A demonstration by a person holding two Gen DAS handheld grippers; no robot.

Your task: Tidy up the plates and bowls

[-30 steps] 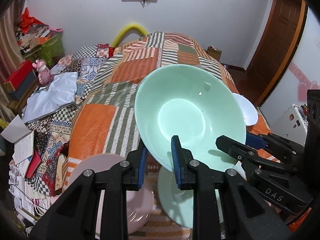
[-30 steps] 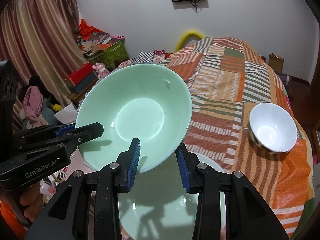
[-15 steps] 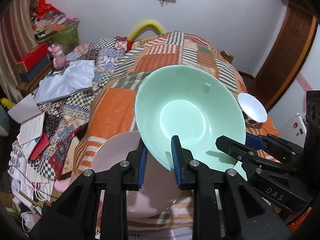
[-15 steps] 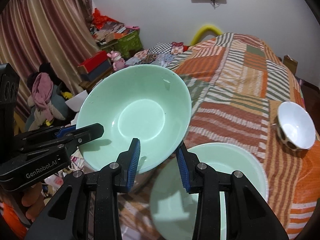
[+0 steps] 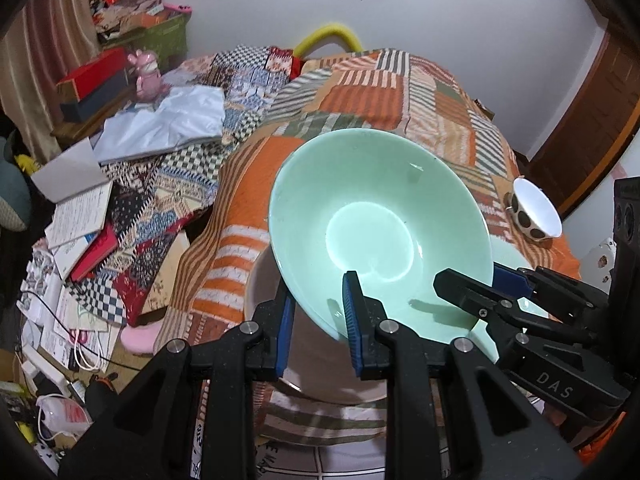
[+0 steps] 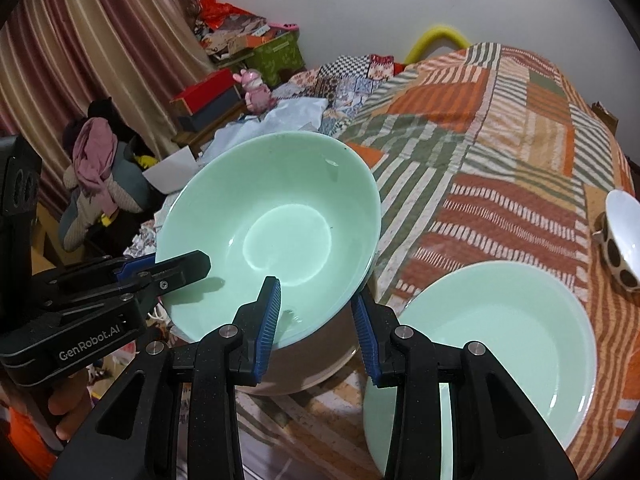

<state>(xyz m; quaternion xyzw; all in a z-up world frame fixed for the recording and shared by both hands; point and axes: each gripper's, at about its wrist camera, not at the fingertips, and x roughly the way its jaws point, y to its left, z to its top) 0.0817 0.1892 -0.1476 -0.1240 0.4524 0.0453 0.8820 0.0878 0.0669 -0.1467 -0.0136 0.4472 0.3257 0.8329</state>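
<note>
The patchwork bedspread (image 6: 500, 152) has slid away; my mint-green bowl (image 5: 380, 224) now hangs over the pink plate (image 5: 320, 360), beside the mint plate (image 6: 500, 340). My left gripper (image 5: 318, 320) and right gripper (image 6: 316, 320) both clamp its rim (labels: "GenRobot.AI", "DAS").

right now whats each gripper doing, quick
Left gripper: closed on the near rim of the green bowl.
Right gripper: closed on the same green bowl, gripping its rim at another spot.

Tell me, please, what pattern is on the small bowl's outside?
Dark spots on cream, on the small bowl; clearest in the right wrist view.
</note>
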